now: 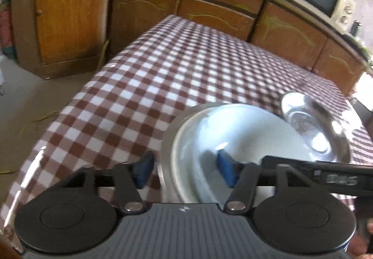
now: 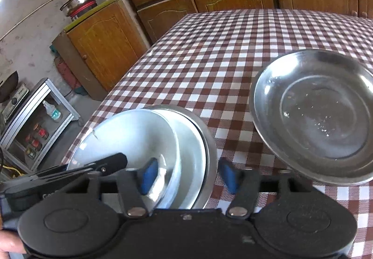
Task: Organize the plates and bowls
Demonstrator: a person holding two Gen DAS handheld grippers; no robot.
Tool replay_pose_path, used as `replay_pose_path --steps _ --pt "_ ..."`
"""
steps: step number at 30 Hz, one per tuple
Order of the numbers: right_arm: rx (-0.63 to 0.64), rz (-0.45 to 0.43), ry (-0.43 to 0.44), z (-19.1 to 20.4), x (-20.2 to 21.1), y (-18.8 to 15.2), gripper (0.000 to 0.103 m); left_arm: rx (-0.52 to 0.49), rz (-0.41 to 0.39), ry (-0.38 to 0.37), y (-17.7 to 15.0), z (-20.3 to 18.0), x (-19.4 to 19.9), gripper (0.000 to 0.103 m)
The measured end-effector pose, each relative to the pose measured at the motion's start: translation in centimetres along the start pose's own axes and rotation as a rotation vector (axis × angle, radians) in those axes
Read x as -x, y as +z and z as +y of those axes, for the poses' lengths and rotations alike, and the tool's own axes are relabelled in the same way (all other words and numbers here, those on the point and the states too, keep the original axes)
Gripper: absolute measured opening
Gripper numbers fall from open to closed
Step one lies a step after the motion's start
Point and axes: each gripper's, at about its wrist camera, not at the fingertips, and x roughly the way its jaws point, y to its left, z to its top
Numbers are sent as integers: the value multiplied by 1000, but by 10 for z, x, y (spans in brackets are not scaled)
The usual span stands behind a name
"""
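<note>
On the near edge of the checked table (image 1: pixel 163 68), both grippers straddled opposite rims of the stacked white plates (image 2: pixel 144 133): left gripper (image 1: pixel 184 170) and right gripper (image 2: pixel 186 175) unclenched, their pads apparently not yet pressing. Next, probably, both must clamp, then lift together, clear of the steel bowl (image 2: pixel 314 114) at the right.

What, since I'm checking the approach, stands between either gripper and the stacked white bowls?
Nothing visible. The left gripper and right gripper each straddle the rim of the stacked bowls, one finger inside, one outside. The steel dish sits off to one side.
</note>
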Motion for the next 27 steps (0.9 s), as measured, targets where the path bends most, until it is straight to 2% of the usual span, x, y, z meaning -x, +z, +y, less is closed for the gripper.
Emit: replay_pose_path --steps 12,27 --pt "-12 -29 -11 0 6 -1 53 38 -8 23 1 -4 2 51" --pt "2 -88 -12 7 35 3 53 15 -51 22 10 -15 22 51"
